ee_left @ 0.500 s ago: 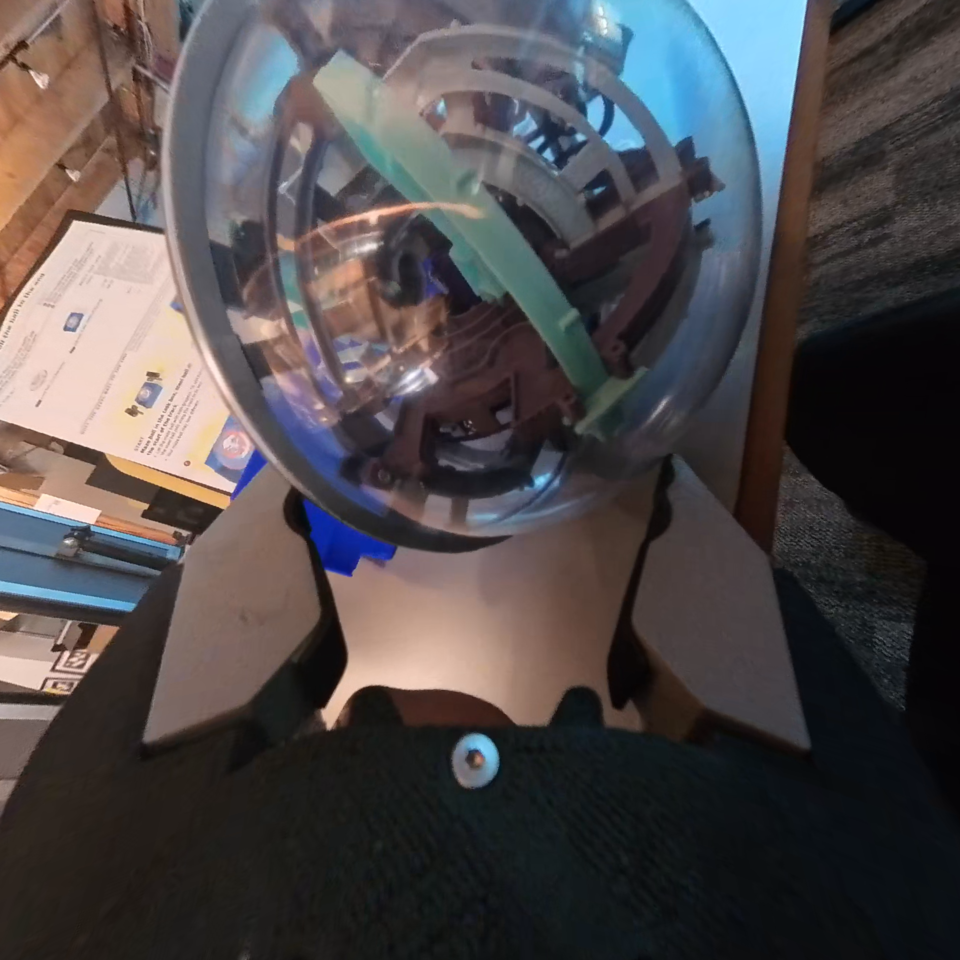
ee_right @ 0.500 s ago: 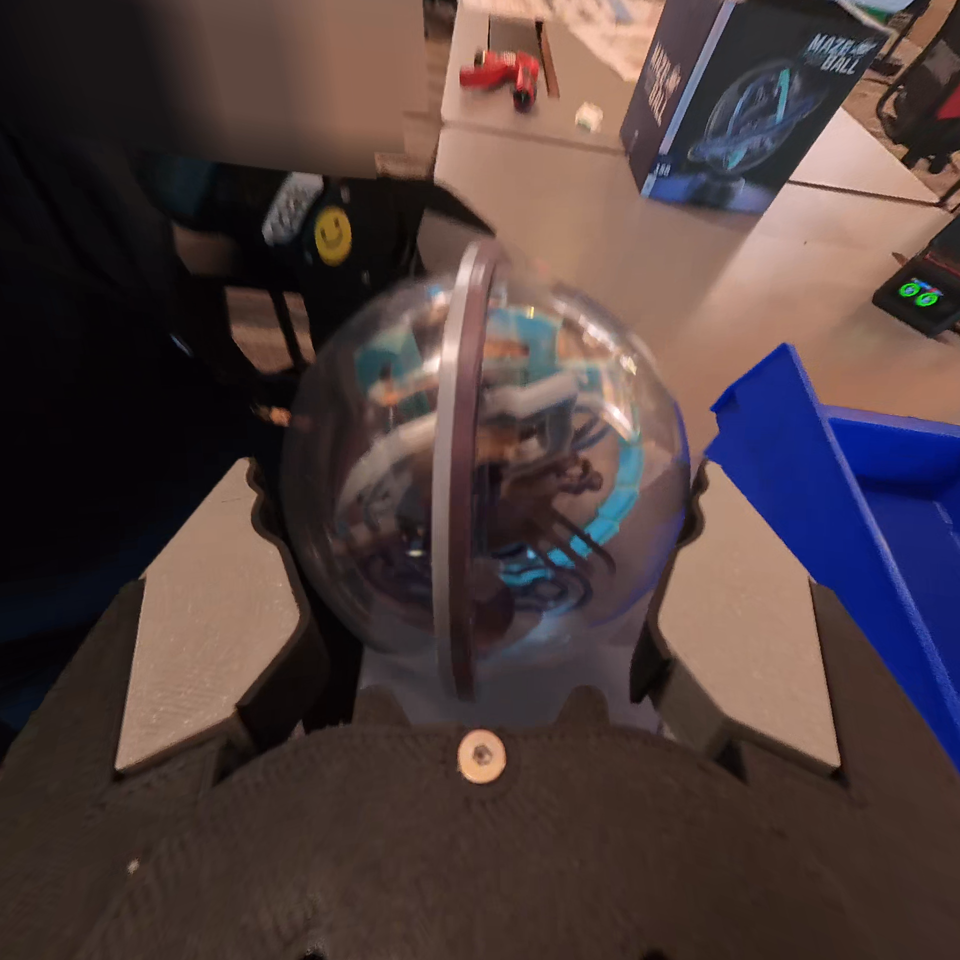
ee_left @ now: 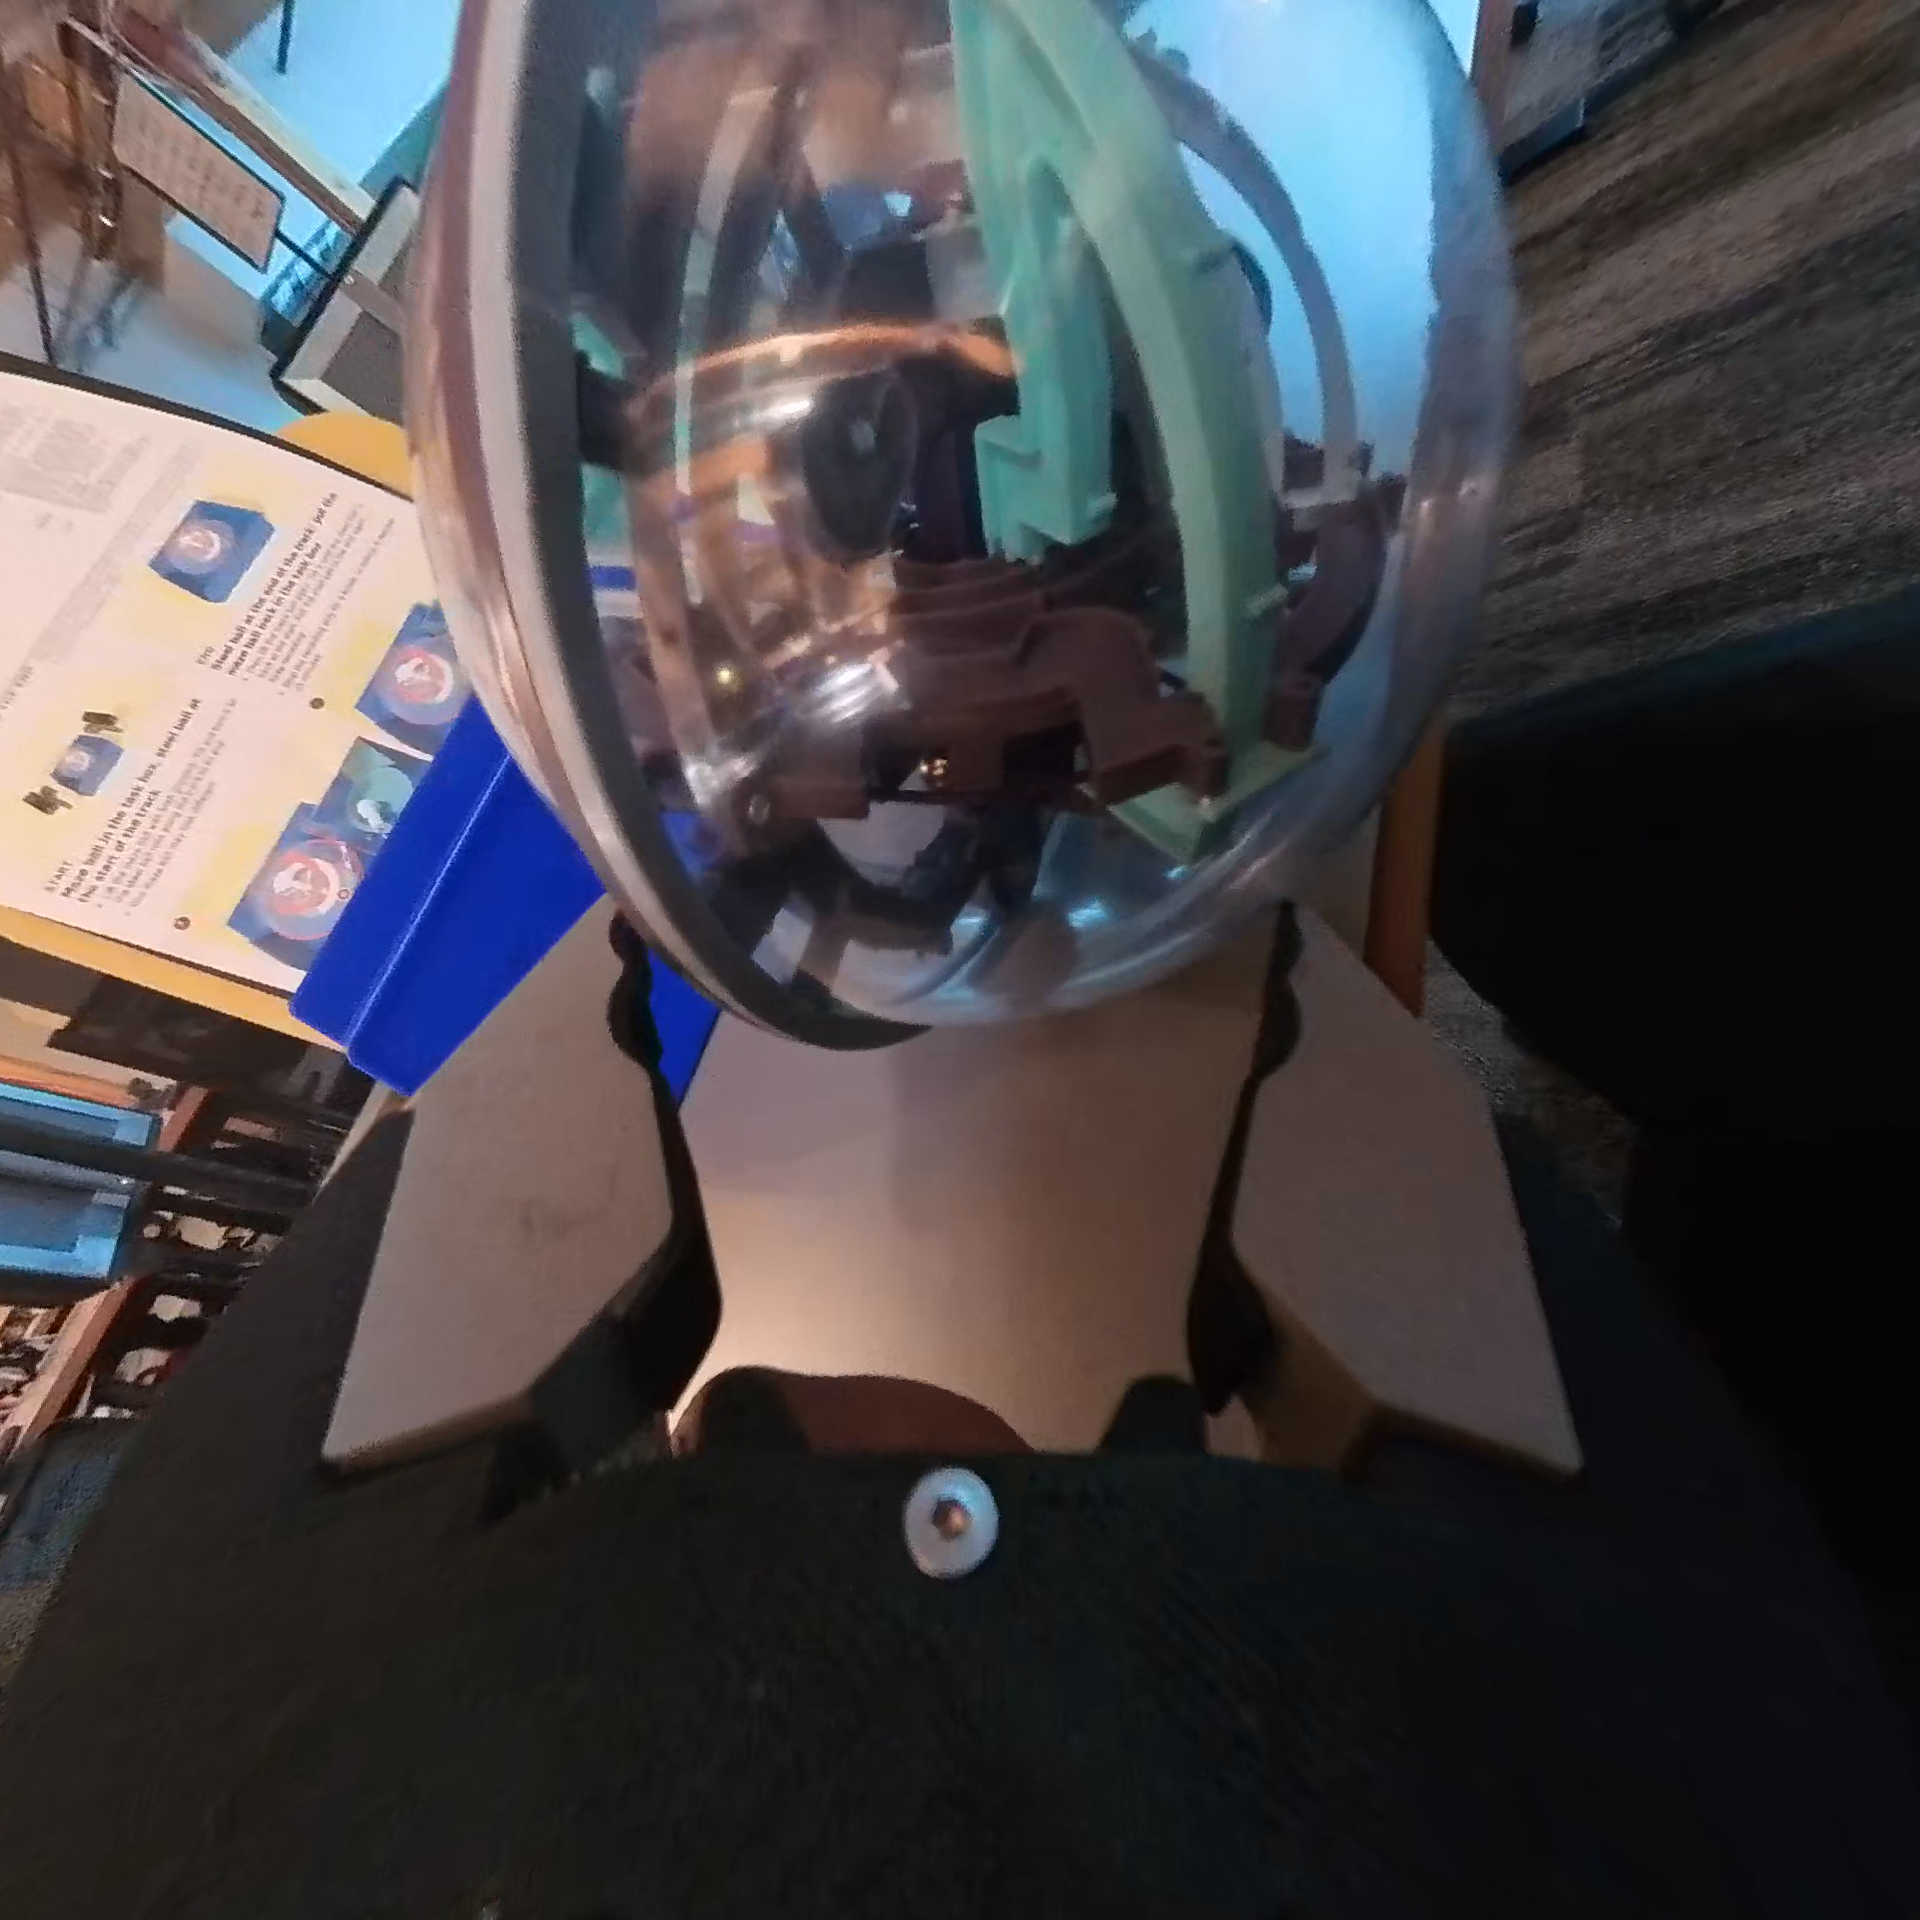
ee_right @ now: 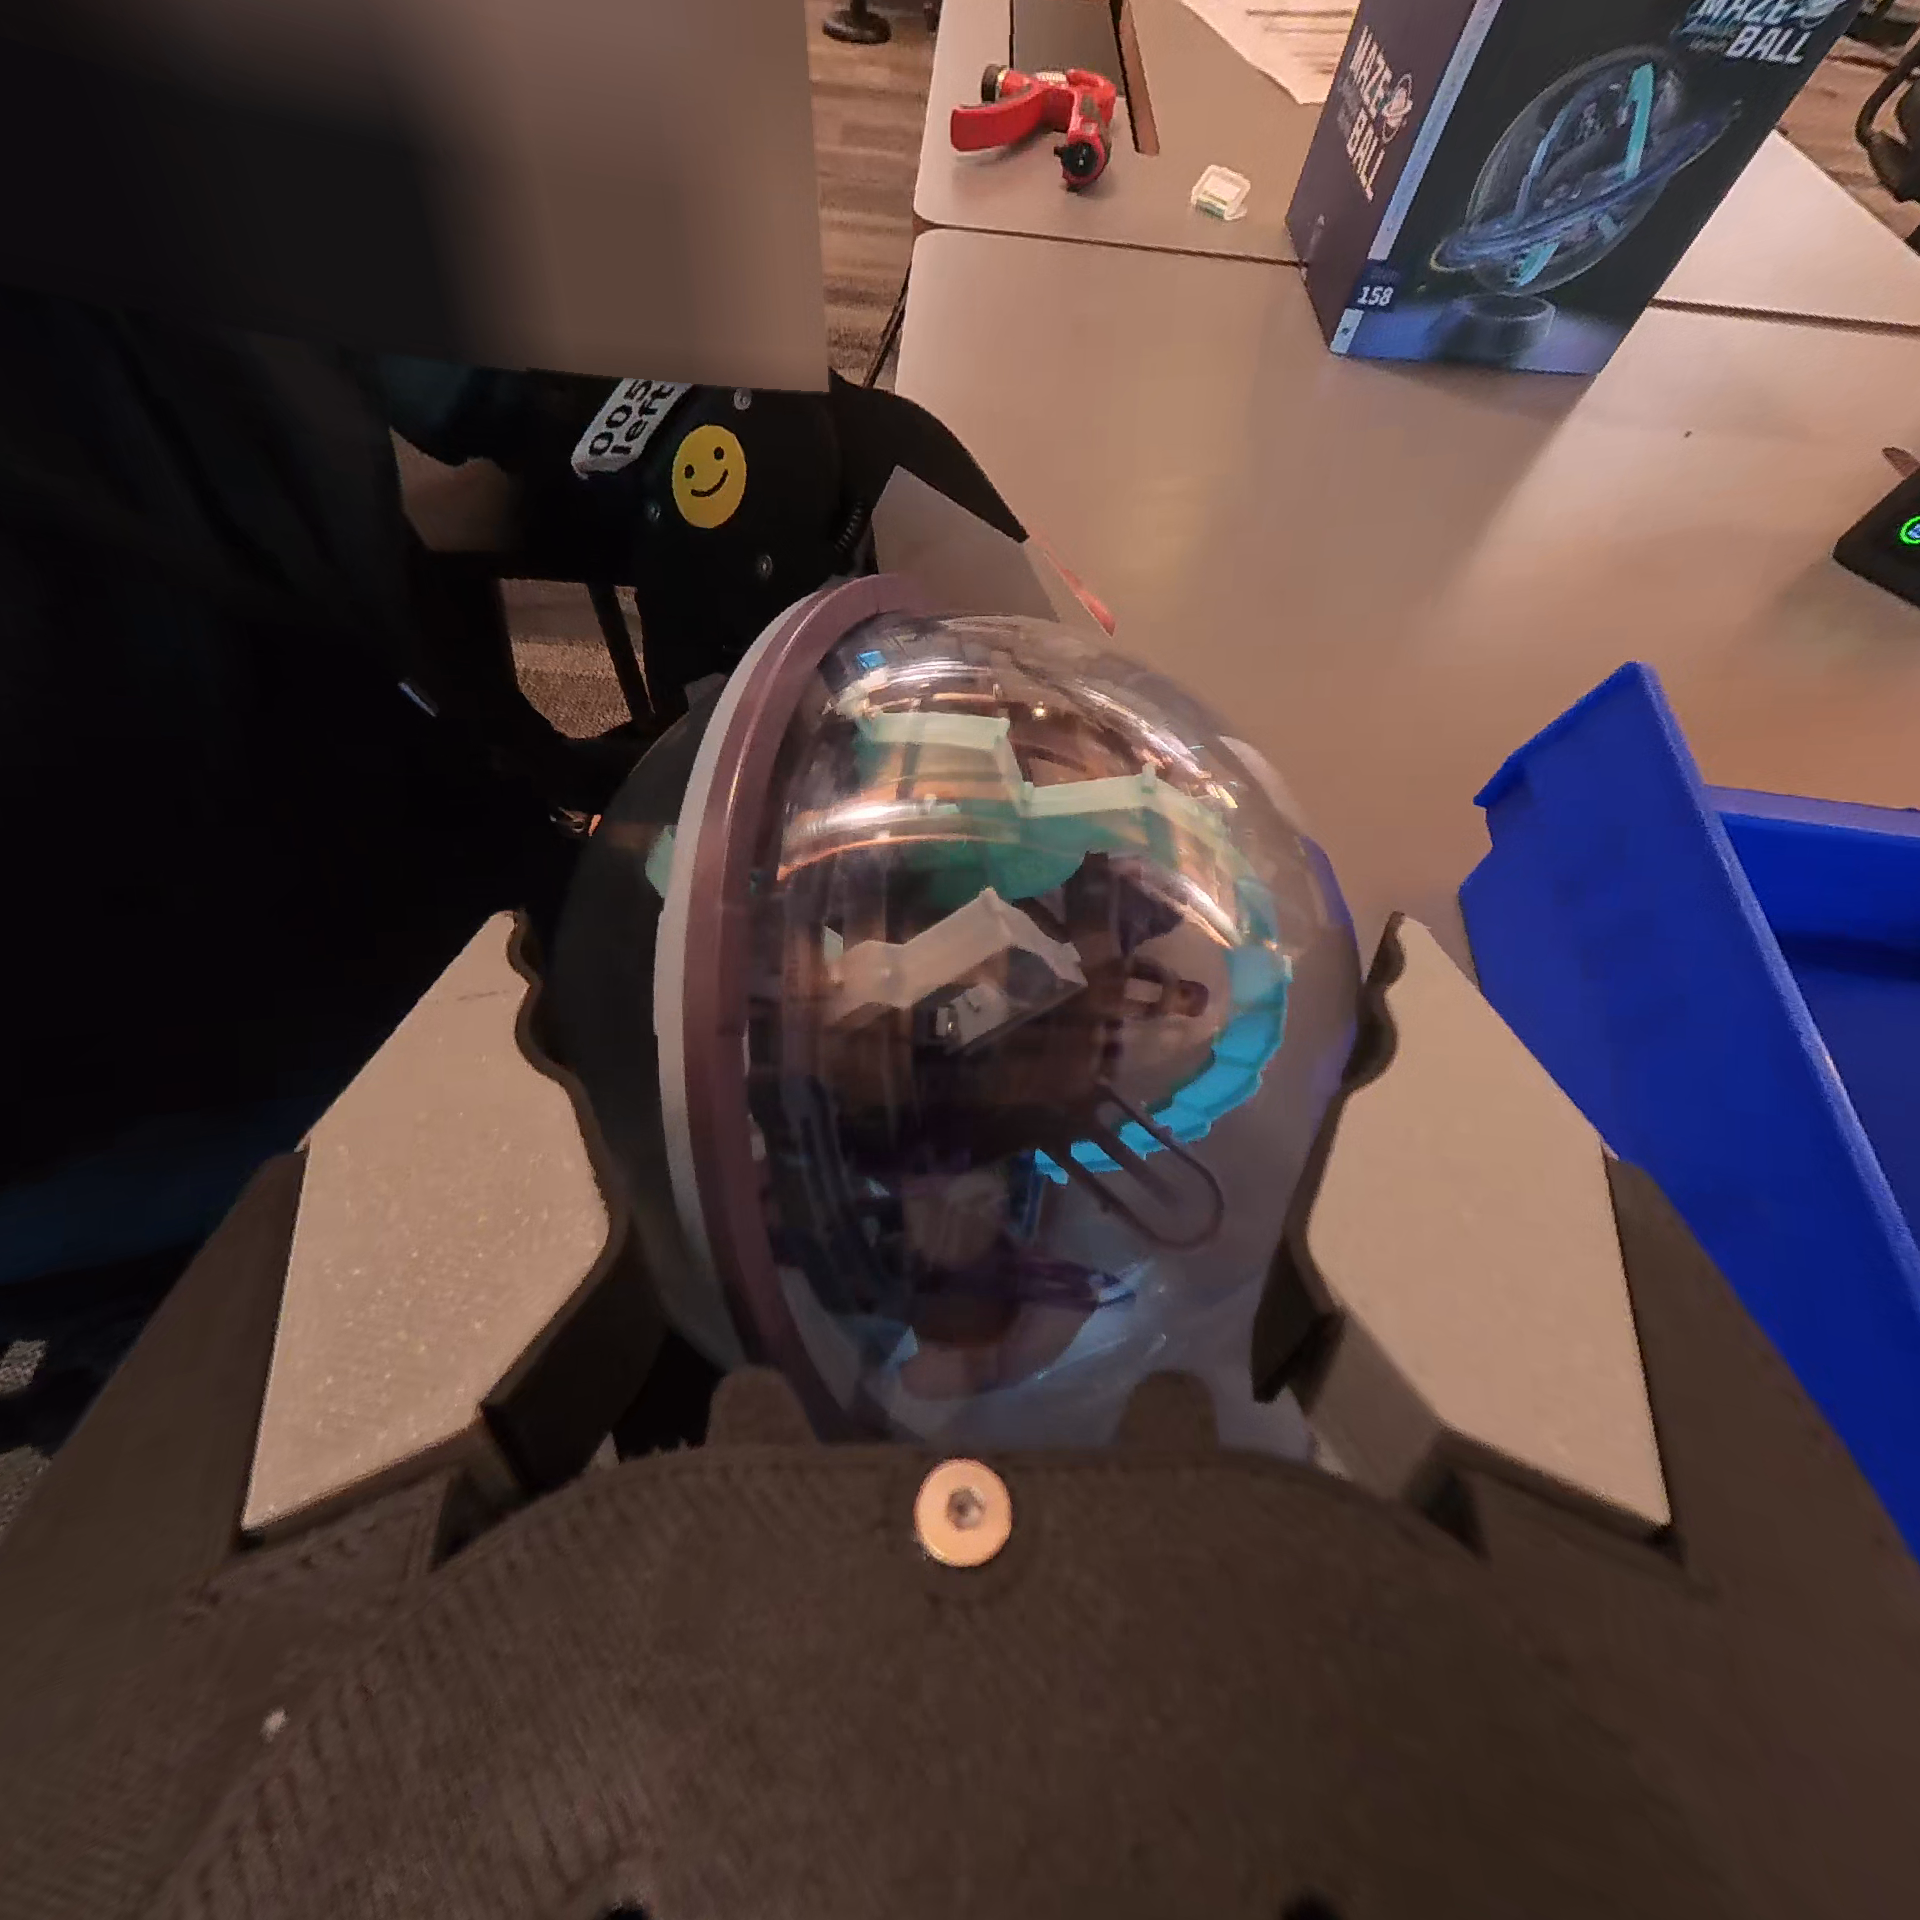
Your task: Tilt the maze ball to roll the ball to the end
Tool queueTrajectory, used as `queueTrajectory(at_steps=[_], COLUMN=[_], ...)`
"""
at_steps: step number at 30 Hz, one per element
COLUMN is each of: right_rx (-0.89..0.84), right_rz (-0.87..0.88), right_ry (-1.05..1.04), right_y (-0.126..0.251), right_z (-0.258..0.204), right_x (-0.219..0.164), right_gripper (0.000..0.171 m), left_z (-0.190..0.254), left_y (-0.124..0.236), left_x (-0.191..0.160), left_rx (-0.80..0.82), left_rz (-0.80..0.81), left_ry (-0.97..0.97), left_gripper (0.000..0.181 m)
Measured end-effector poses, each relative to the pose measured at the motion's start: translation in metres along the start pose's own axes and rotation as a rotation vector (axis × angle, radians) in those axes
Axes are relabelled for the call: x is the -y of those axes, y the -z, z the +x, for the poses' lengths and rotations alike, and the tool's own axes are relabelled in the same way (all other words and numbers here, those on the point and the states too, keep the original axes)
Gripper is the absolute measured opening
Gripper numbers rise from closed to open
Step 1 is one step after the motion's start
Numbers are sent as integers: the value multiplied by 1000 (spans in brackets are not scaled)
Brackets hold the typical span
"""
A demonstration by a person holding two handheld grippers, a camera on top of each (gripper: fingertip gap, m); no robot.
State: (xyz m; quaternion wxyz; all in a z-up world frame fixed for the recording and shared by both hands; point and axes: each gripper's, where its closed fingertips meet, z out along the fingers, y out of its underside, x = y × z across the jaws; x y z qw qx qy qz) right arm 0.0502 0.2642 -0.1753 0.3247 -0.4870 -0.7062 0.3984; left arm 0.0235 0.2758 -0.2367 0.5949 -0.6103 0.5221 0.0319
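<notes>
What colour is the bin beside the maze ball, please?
Bright blue bin, clearest in the right wrist view.

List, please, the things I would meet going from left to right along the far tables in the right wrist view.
Red tool → small pale green case → dark maze ball box → black device with green lights.

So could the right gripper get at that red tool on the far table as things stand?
Probably not. The right gripper has its jaws around the maze ball, which the left gripper also meets on the far side. The red tool lies well beyond, across the table, so the ball would need setting down first.
</notes>
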Motion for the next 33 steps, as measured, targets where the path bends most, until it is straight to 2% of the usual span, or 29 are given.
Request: queueTrajectory(at_steps=[6, 9, 14, 16, 19, 27, 30, 33], right_rx=[3, 1, -22, -30, -36, -77, -84, -90], right_rz=[-6, -19, -34, -44, -63, -69, -88, -102], right_ry=[12, 16, 4, -1, -3, -17, -13, -17], right_y=[5, 5, 8, 8, 6, 8, 10, 12], right_z=[-1, -1, 1, 2, 3, 10, 9, 9], right_x=[-4, -4, -7, -8, -9, -11, -13, -16], right_gripper=[147, 147, 147, 147, 147, 147, 148, 147], left_z=[6, 7, 4, -5, -38, -134, -163, -185], left_y=[6, 10, 22, 35, 57, 112, 138, 166], left_x=[3, 0, -20, -44, -89, -178, -198, -209], left_rx=[-6, -26, -81, -72, 16, 225, 276, 292], left_rz=[38, 49, 36, 4, -85, -263, -233, -120], left_ry=[-58, -76, -106, -161, -172, 203, 419, 644], left_gripper=[116, 111, 87, 62, 50, 70, 70, 70])
